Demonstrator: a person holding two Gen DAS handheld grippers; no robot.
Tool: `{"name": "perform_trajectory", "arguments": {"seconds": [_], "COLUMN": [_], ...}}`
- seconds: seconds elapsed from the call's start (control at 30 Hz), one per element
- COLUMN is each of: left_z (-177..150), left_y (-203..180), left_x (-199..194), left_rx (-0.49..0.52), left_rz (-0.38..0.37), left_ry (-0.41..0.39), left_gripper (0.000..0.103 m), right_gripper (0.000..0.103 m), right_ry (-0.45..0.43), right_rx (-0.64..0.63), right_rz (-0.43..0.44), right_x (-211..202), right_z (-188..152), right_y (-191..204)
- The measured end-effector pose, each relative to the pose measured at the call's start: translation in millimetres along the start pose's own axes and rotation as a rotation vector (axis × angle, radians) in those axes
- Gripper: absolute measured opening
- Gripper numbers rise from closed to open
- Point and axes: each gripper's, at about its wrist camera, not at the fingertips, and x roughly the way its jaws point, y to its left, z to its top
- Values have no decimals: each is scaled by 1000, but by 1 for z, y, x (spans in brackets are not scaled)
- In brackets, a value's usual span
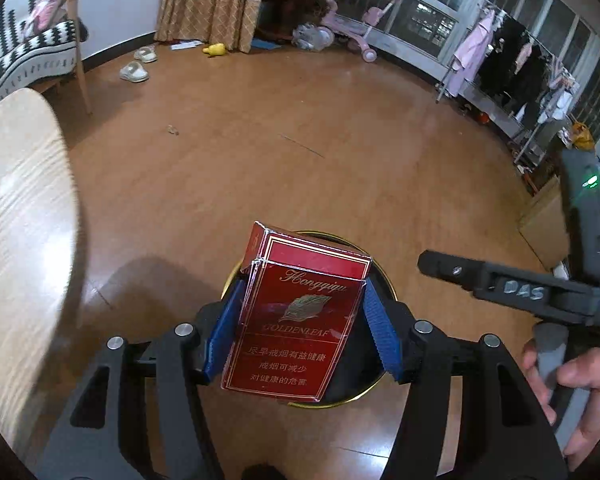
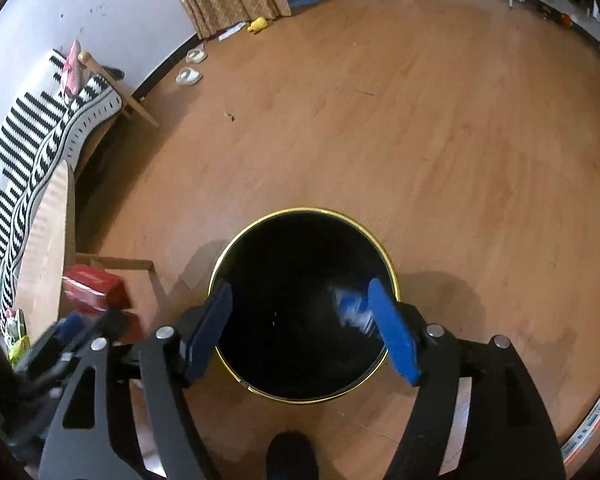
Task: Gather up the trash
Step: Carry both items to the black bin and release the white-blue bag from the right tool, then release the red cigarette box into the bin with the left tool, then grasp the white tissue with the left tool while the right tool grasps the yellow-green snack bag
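My left gripper (image 1: 300,320) is shut on a red cigarette pack (image 1: 296,316), held upright over a black bin with a gold rim (image 1: 384,276). In the right wrist view the same bin (image 2: 300,211) stands on the floor right below my right gripper (image 2: 300,328), which is open and empty above its mouth. A blue-and-white wrapper (image 2: 352,308) shows blurred inside the bin by the right finger. The pack (image 2: 94,288) in my left gripper shows at the left edge of that view. The right gripper's body (image 1: 540,288) shows at the right of the left wrist view.
A round wooden table (image 1: 20,240) is at the left, with a striped sofa (image 2: 32,140) behind it. Slippers (image 1: 134,72), a yellow toy (image 1: 216,50), a pink tricycle (image 1: 352,32) and a clothes rack (image 1: 512,68) stand along the far walls. A cardboard box (image 1: 544,224) is at the right.
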Motion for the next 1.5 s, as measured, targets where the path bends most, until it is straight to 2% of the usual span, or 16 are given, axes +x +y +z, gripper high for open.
{"name": "perform_trajectory", "arguments": {"seconds": [0.07, 0.1, 0.13, 0.17, 0.2, 0.33, 0.43, 0.63, 0.73, 0.9, 1.1, 1.17, 1.3, 1.4, 1.5], "left_z": [1, 0, 0, 0, -2, -4, -2, -5, -10, -31, -91, -109, -165, -199, -226], "left_y": [-5, -7, -9, -12, -14, -12, -3, 27, 61, 141, 249, 280, 357, 404, 442], "left_x": [10, 13, 17, 19, 19, 19, 5, -55, -101, -185, -281, -308, -363, -393, -414], "left_rx": [4, 2, 6, 19, 27, 22, 5, 1, -47, -177, -337, -385, -513, -612, -667], "left_rz": [-20, -27, -31, -26, -16, -11, 1, 45, 87, 205, 422, 471, 613, 673, 714], "left_ry": [3, 4, 2, -5, -16, -2, -21, -69, -117, -200, -256, -265, -265, -266, -250], "left_gripper": [59, 63, 68, 84, 90, 91, 92, 96, 96, 96, 96, 96, 96, 96, 96], "right_gripper": [71, 72, 74, 75, 75, 77, 78, 83, 84, 84, 84, 84, 84, 85, 85], "right_ry": [-22, -32, -44, -54, -66, -98, -101, -105, -118, -99, -42, -13, 10, 24, 33], "right_rx": [14, 19, 26, 31, 38, 76, 61, -35, -108, -264, -485, -557, -653, -707, -746], "right_rz": [-2, -5, -5, -2, -5, 8, 0, 19, 56, 172, 305, 338, 372, 380, 372], "right_x": [-9, -13, -17, -21, -25, -35, -35, -32, -34, -31, -24, -23, -20, -16, -12], "right_z": [0, 1, 1, 2, 2, 3, 4, -2, -8, -28, -82, -103, -136, -155, -173], "right_y": [-1, -3, -5, -6, -6, -11, -6, 47, 97, 207, 351, 394, 457, 495, 516]}}
